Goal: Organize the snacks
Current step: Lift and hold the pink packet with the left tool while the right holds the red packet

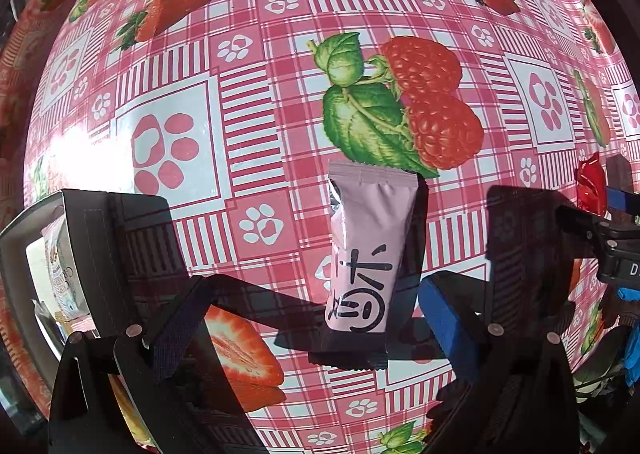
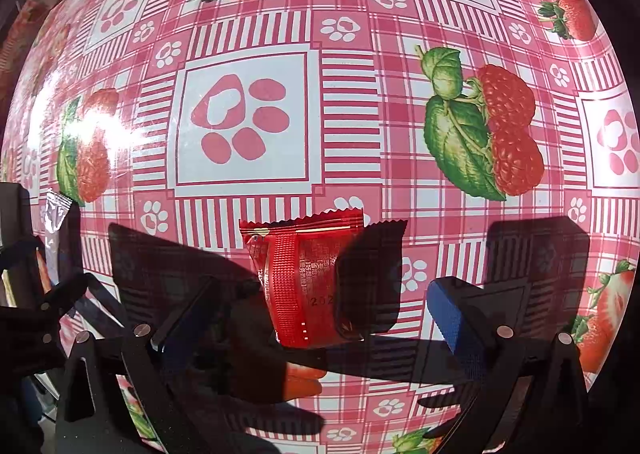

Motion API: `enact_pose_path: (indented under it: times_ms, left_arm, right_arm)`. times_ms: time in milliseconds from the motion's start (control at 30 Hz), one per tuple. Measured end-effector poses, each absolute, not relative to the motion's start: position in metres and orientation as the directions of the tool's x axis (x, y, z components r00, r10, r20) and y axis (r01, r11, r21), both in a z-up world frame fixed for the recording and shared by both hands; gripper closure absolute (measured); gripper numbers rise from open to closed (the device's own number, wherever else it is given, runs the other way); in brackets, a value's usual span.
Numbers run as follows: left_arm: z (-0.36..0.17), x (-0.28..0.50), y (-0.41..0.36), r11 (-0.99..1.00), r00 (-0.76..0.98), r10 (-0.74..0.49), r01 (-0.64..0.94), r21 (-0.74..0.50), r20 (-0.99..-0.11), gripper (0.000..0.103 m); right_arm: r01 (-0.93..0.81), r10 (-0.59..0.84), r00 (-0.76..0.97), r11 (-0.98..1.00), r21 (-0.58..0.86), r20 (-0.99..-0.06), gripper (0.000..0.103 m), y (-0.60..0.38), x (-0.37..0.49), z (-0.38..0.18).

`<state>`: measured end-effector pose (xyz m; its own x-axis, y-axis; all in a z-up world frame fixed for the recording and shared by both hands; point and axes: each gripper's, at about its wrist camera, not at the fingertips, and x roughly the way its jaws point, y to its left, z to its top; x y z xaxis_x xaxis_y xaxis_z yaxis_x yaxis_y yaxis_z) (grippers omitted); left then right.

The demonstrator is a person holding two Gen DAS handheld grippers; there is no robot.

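Left gripper (image 1: 308,318): jaws wide, pink packet (image 1: 366,254) lying on the desk (image 1: 256,101) between them, untouched by either finger. Right gripper (image 2: 308,318): jaws wide too, red packet (image 2: 304,282) flat between them, not gripped. A box (image 1: 68,254) sits just outside the left jaws, with at least one packet seemingly inside. Judgement: sorting partly done; these two packets are left to grasp and place. Destination for each unclear.
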<state>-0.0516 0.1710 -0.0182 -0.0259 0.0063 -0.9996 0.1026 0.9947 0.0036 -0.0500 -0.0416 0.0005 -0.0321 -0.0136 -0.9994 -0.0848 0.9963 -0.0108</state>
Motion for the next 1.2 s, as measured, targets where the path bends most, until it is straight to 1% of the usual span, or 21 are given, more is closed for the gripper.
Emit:
enact_pose_path:
  times_ms: [333,1200]
  left_arm:
    - [-0.0179,-0.0511,0.1711,0.995,-0.026,0.006,0.101,0.004,-1.000,0.000]
    - [-0.0181,-0.0523,0.1709,0.995,-0.021,0.006,0.096,0.004,-1.000,0.000]
  right_arm:
    - [-0.085,-0.016,-0.061,0.996,-0.011,-0.998,0.000,-0.0408,-0.0467,-0.0008]
    - [-0.081,-0.015,-0.057,0.997,-0.011,-0.998,0.000,-0.0407,-0.0474,-0.0008]
